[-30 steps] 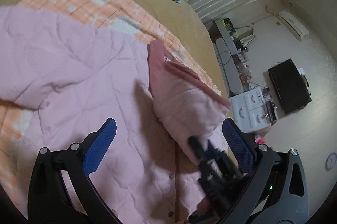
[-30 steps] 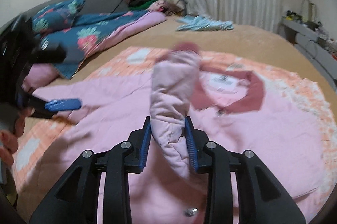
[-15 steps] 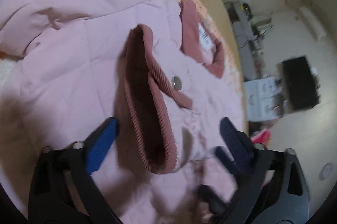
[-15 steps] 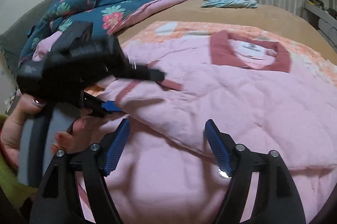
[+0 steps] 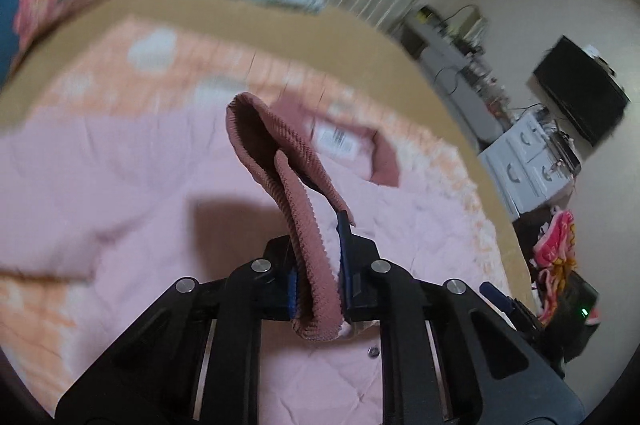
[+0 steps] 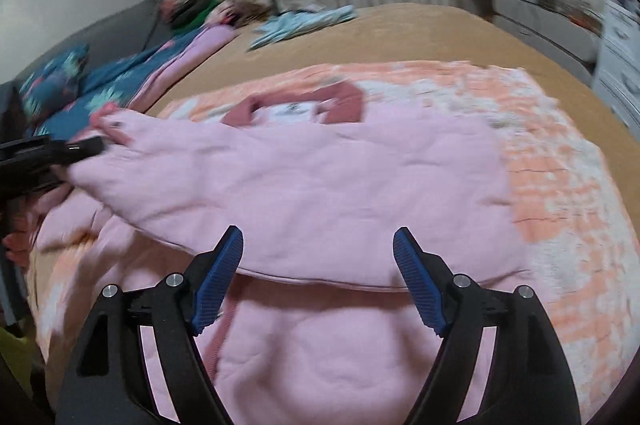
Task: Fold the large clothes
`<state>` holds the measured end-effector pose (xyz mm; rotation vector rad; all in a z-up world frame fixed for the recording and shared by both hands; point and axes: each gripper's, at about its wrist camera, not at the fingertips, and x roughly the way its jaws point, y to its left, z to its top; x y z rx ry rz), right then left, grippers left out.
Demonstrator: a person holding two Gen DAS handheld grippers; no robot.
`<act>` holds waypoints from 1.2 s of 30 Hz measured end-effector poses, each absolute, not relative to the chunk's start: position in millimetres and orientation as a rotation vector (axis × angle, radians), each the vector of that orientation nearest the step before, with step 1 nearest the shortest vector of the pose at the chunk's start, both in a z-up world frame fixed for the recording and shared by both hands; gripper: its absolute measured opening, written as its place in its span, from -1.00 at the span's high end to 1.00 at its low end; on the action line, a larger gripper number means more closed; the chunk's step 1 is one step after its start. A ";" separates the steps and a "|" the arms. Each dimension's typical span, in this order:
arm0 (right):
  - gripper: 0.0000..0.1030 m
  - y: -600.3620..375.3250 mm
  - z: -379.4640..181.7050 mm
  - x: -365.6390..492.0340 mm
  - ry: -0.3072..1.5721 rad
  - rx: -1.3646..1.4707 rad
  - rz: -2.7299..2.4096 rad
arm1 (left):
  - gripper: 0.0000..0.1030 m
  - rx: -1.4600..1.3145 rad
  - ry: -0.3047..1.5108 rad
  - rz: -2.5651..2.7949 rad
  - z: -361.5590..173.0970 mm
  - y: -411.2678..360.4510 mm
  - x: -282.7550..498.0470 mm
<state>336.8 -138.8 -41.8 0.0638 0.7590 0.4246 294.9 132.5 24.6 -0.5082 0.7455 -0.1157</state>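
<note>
A large pink quilted jacket (image 6: 320,185) with a dusty-rose collar (image 6: 344,97) lies spread on the bed. My left gripper (image 5: 316,257) is shut on the ribbed dusty-rose sleeve cuff (image 5: 280,161) and holds it above the jacket body (image 5: 120,177). In the right wrist view the left gripper (image 6: 76,149) holds the sleeve drawn across the jacket toward the left. My right gripper (image 6: 320,257) is open and empty, just above the folded sleeve's lower edge.
An orange-and-white checked blanket (image 6: 560,185) lies under the jacket on the tan bed (image 6: 400,29). Floral bedding (image 6: 80,81) and a light blue garment (image 6: 304,21) lie at the far side. White drawers (image 5: 528,161) and a black screen (image 5: 580,89) stand beside the bed.
My left gripper closed on the sleeve cuff and lifted it. My right gripper, which held the sleeve a second ago, has let go and stays open.
</note>
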 end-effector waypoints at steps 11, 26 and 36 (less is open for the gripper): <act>-0.50 -156.5 -58.7 369.0 0.823 0.015 0.341 | 0.84 -0.470 0.883 0.022 -46.9 163.2 303.9; -0.60 -162.5 -115.5 399.7 0.973 0.051 0.297 | 0.75 -0.463 0.946 0.032 -81.9 164.2 300.5; -0.72 -153.8 -88.7 376.9 0.926 0.088 0.303 | 0.08 -0.455 0.925 0.064 -62.9 172.1 282.9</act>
